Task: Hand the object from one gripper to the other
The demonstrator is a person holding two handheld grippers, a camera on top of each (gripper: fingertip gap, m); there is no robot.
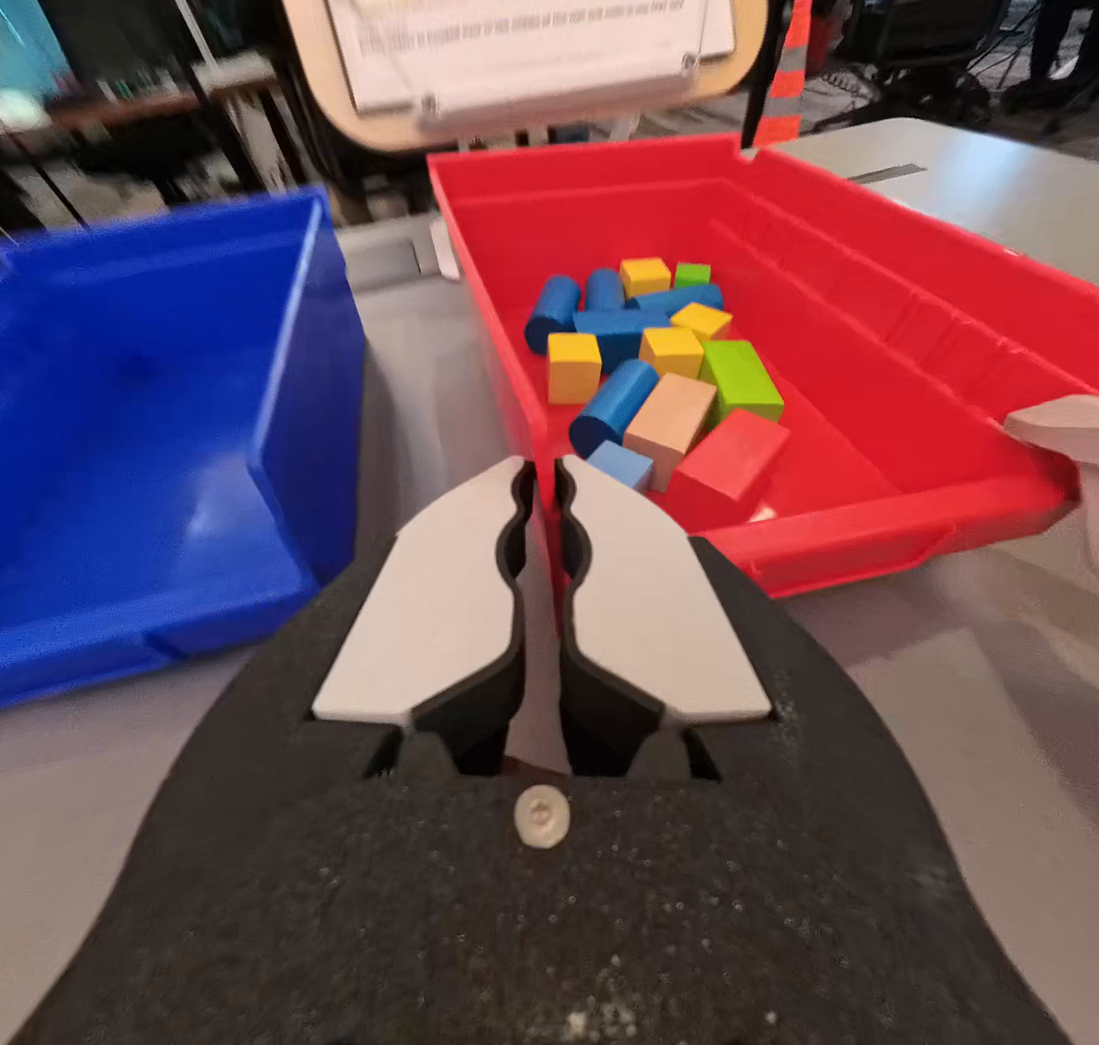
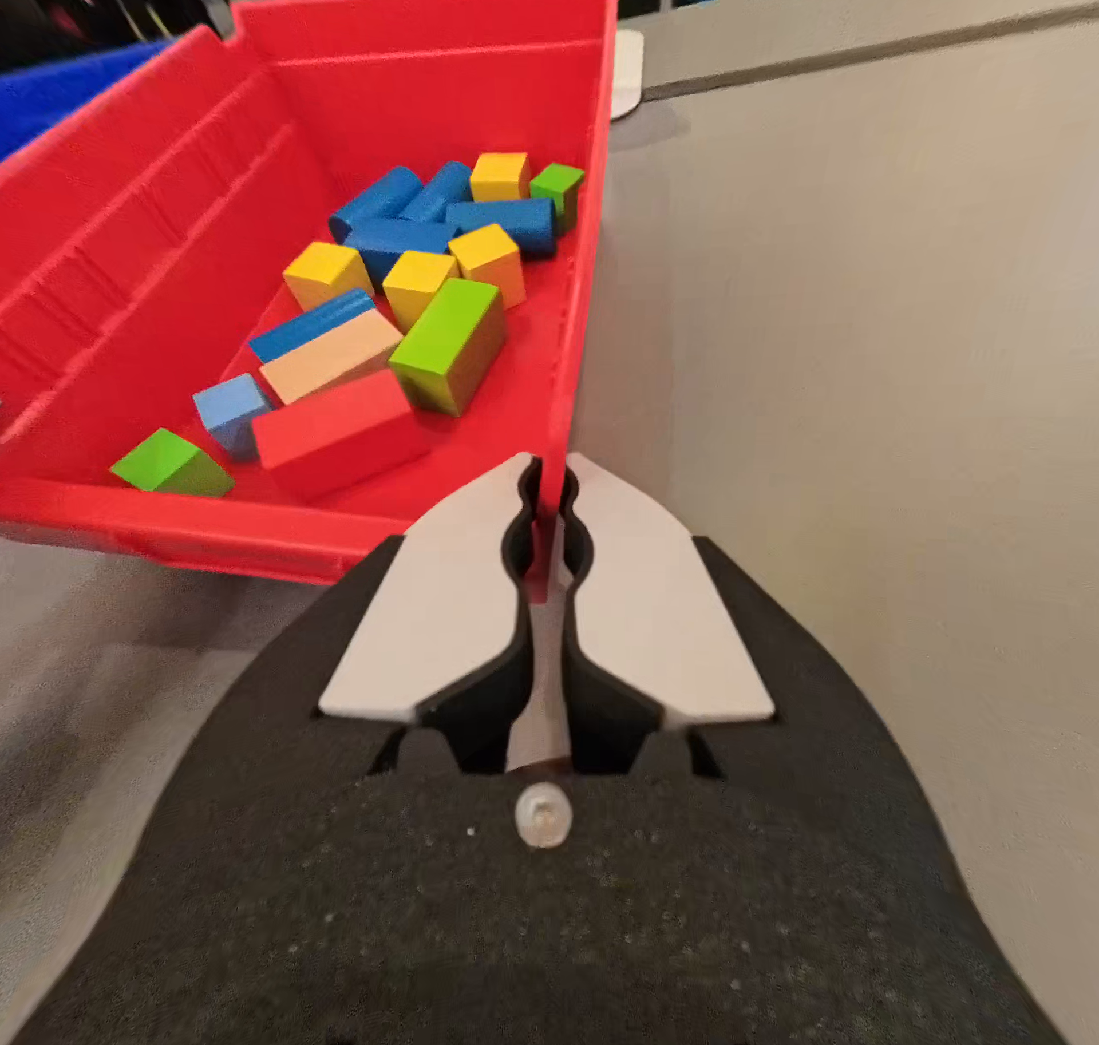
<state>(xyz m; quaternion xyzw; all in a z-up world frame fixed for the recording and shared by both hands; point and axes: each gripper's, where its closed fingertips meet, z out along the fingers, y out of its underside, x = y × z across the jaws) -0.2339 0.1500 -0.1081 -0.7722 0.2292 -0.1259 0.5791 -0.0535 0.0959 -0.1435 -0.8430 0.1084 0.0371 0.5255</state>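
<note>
Left wrist view: blurred blue bin (image 1: 160, 422) at left, cut off by the frame edge; left gripper (image 1: 544, 463) at lower centre, fingers nearly pressed together, nothing between them; red bin (image 1: 892, 547) at right holding the blocks (image 1: 654, 362); a grey finger of the right gripper (image 1: 1064, 428) pokes in at the right edge, mostly cut off. Right wrist view: red bin upper left, a green wedge (image 2: 169, 463) at its near corner; right gripper low centre, nearly closed, empty, its tips overlapping the bin's corner.
</note>
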